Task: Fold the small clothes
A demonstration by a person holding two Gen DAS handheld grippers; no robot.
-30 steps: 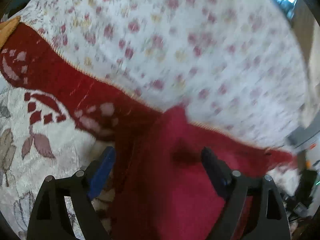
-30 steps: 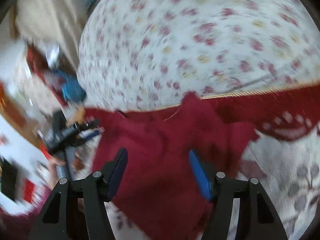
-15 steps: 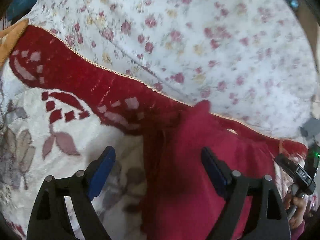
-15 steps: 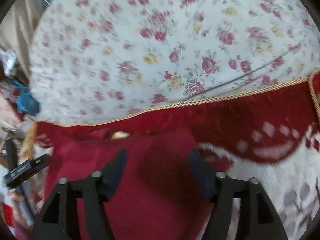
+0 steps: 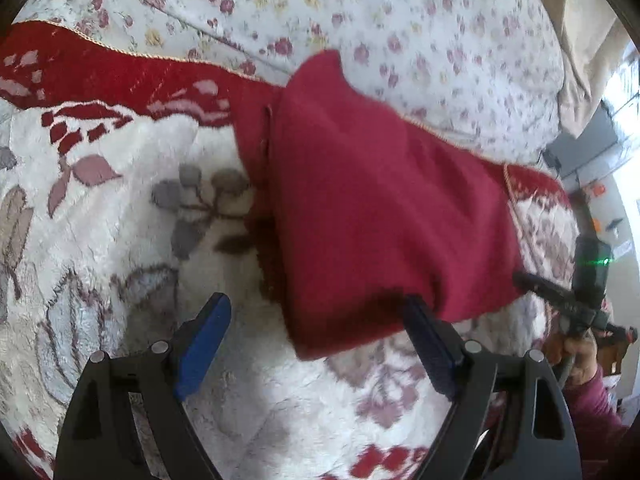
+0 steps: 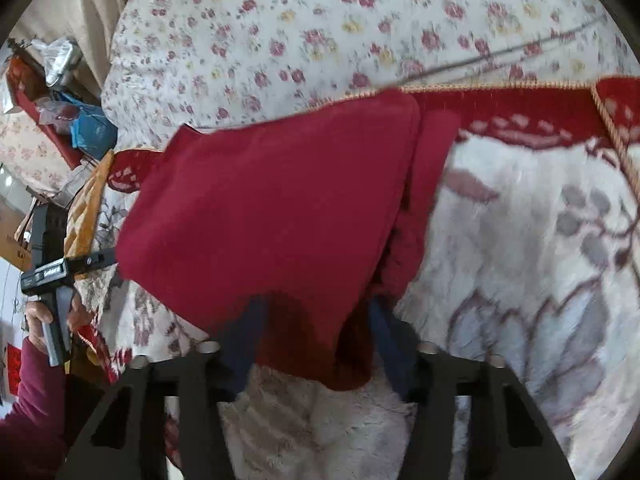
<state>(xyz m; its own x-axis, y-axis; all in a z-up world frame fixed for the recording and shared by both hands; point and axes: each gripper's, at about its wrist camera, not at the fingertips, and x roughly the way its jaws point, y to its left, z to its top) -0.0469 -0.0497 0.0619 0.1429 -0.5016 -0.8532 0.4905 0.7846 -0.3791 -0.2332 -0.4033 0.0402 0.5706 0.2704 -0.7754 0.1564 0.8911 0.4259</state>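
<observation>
A dark red small garment (image 5: 372, 216) lies folded on a white fleece blanket with red border and leaf pattern (image 5: 112, 216). My left gripper (image 5: 316, 332) is open, its blue pads (image 5: 200, 340) wide apart, just in front of the garment's near edge, holding nothing. In the right wrist view the same garment (image 6: 272, 208) lies before my right gripper (image 6: 316, 332), whose fingers stand apart with the garment's near edge draped between them. The right gripper also shows at the far right of the left wrist view (image 5: 576, 304).
A floral white sheet (image 5: 360, 20) covers the bed beyond the blanket. Clutter with a blue bag (image 6: 88, 128) sits at the far left of the right wrist view. The left gripper's handle and the hand holding it (image 6: 48, 280) are at the left edge there.
Both grippers have pulled back toward me from over the garment. The garment now lies folded in front of them, its near edge showing.
</observation>
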